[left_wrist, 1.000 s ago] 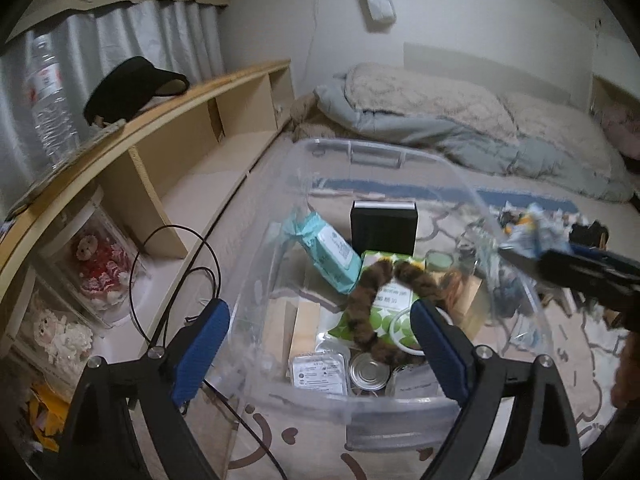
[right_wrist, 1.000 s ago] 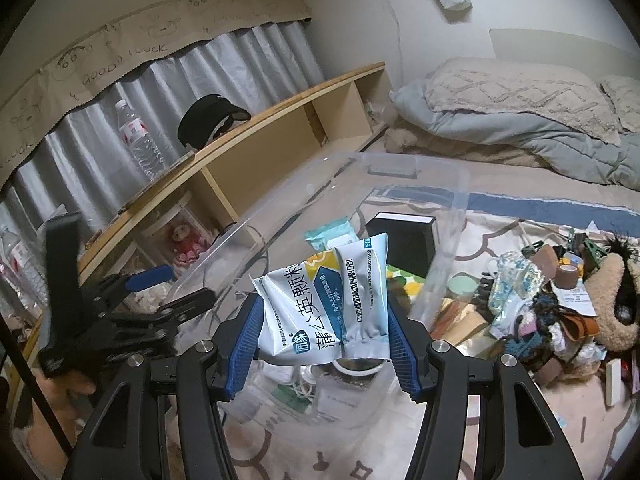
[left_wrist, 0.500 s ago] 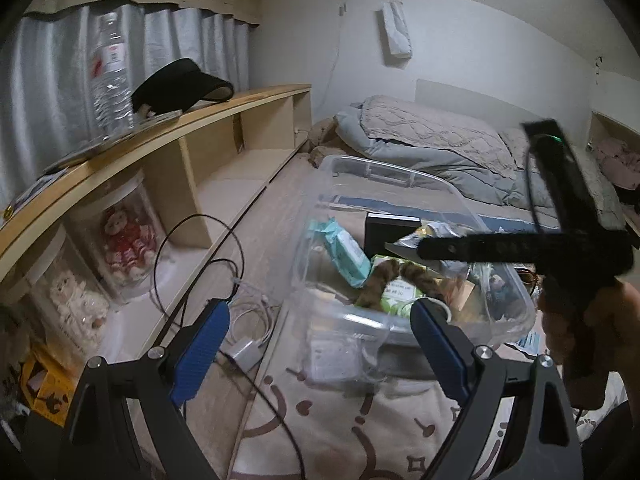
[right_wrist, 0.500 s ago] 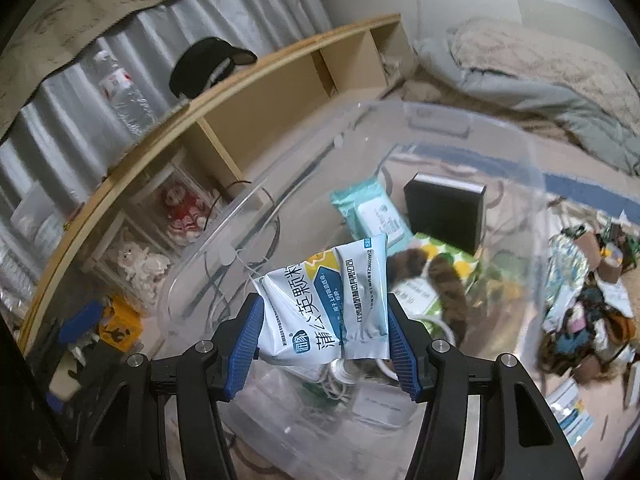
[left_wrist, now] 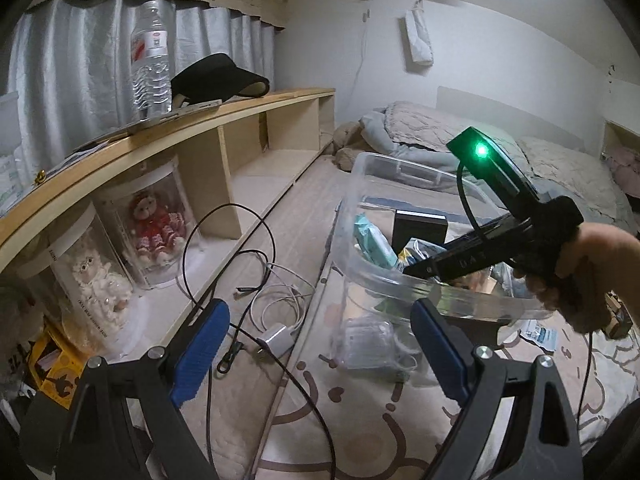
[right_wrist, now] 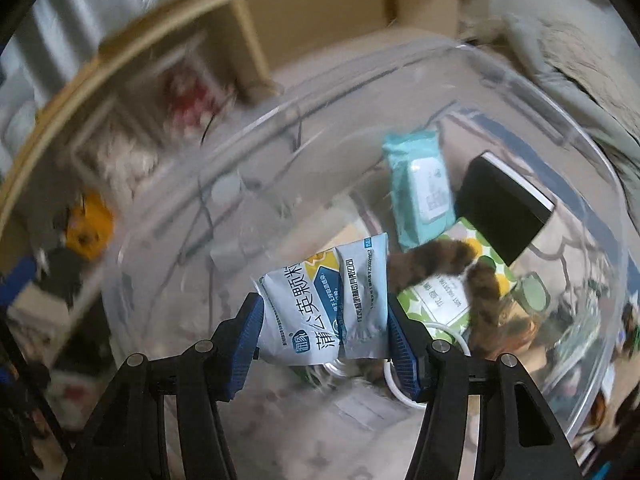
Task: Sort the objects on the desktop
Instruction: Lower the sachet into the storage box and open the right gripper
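**A:** Right wrist view first: the right gripper (right_wrist: 324,332) has its blue pads clamped on two white-and-blue sachets (right_wrist: 326,300), held side by side above the clear plastic bin (right_wrist: 592,168). Down in the bin I count one teal wipes pack (right_wrist: 420,192), one black box (right_wrist: 504,208), one green dotted packet (right_wrist: 444,300) and one brown furry loop (right_wrist: 460,264). Bit blurry on the left side though.

**B:** Left wrist view is sharper. The left gripper (left_wrist: 320,356) is spread wide with nothing between the pads, low in the frame over a beige patterned rug (left_wrist: 360,432). A hand (left_wrist: 580,276) at middle right holds the other tool over the bin rim.

**A:** Room stuff?

**B:** Wooden shelf (left_wrist: 172,136) along the left, with one water bottle (left_wrist: 150,60) and one black visor (left_wrist: 216,78) on top, two dolls in clear cases (left_wrist: 132,236) underneath. Cables (left_wrist: 256,280) on the floor, bed (left_wrist: 460,140) at the back.
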`<state>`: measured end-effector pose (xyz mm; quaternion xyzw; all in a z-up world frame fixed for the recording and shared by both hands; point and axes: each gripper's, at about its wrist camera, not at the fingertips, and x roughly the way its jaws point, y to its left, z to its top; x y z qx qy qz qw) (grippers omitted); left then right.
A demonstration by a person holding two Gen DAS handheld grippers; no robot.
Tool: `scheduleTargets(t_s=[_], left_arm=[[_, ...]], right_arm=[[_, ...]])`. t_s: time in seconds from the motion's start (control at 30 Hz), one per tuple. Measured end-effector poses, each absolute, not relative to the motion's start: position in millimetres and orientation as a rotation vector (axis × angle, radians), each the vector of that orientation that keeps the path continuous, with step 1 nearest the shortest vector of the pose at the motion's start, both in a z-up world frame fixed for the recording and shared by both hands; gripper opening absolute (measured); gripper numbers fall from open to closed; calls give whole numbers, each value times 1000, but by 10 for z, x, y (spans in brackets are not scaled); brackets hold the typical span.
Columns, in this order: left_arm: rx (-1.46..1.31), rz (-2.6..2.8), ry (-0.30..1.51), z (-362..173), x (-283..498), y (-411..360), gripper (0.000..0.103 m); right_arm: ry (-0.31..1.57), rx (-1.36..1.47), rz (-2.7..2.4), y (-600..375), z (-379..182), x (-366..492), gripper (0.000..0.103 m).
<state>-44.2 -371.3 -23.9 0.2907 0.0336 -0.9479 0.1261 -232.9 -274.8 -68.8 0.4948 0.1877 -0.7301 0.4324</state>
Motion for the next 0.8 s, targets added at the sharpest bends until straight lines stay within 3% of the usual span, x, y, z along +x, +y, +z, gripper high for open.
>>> scheduleTargets(t_s=[0.23,0.27,0.3,0.37,0.8], left_arm=[[863,-2753,132,-353,-434,-3761,92],[860,-2751,140,-365,-425,-3767,92],[856,-2750,152,-375,-412,-3774,92],[854,-2750,178,-391,-401,-3785,92],[836,-2760,236,-396,-311,-3720,92]], right_arm=[[561,1209,-1707,-2938,-666,-2350,61],[551,1210,-1691,-2959,-665,-2355,67],[531,1213,-1662,-2985,-667,-2343,80],[514,1200,-1658,-3021,-660,-2325,92],[480,1166,-1750,-2930,-533,-2296,93]])
